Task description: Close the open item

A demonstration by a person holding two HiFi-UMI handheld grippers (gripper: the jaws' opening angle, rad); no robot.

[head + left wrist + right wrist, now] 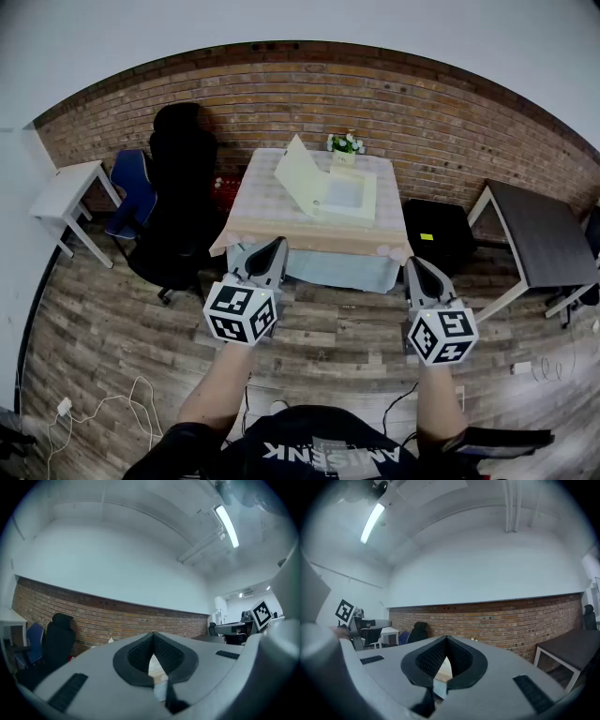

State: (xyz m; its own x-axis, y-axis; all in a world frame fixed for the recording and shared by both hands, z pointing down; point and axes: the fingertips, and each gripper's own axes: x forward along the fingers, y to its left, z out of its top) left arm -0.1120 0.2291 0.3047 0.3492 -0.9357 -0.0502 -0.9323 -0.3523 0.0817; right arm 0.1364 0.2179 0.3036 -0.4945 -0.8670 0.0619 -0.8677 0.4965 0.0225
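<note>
A pale cream box (349,195) lies open on the table (281,220) with the checked cloth in the head view. Its lid (300,173) stands tilted up at the left side. My left gripper (273,247) hangs shut and empty in front of the table's near edge, left of the middle. My right gripper (418,266) is also shut and empty, level with the table's near right corner. In the left gripper view, the closed left gripper (153,638) points level at the brick wall. The right gripper view shows the right gripper (446,641) closed the same way.
A small flower pot (345,145) stands at the table's far edge. A black office chair (183,187) and a blue chair (134,187) stand left of the table, with a white side table (66,192) beyond. At the right are a black box (441,234) and a dark table (539,230). Cables (94,412) lie on the floor.
</note>
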